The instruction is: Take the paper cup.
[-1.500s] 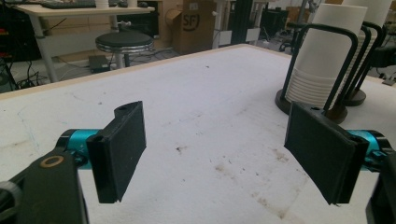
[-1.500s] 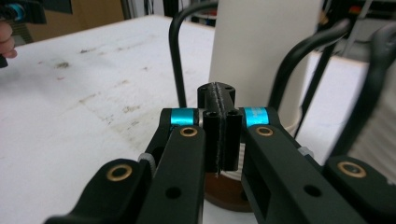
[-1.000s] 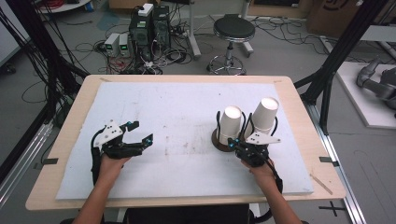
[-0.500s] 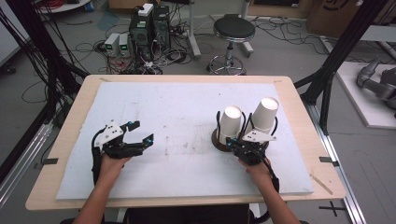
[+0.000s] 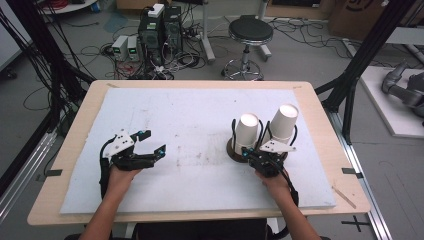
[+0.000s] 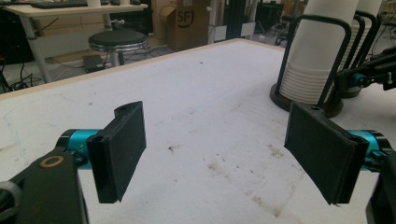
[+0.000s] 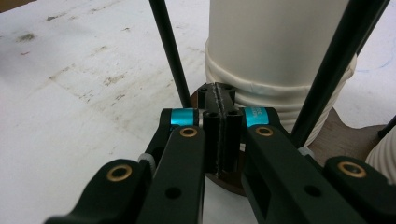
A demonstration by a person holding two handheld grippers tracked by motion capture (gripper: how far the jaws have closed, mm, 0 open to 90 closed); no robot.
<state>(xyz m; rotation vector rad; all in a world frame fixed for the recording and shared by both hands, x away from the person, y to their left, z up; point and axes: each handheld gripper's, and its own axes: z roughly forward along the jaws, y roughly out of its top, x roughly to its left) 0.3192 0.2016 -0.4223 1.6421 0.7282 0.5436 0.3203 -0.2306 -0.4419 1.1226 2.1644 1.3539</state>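
Right gripper [image 5: 258,151] has its jaws pressed flat together, nothing between them, parked right at the base of the cup stacks [image 5: 246,132] in their rack on the table's [image 5: 200,115] right side. Left gripper [image 5: 150,142] sits wide open, well apart.
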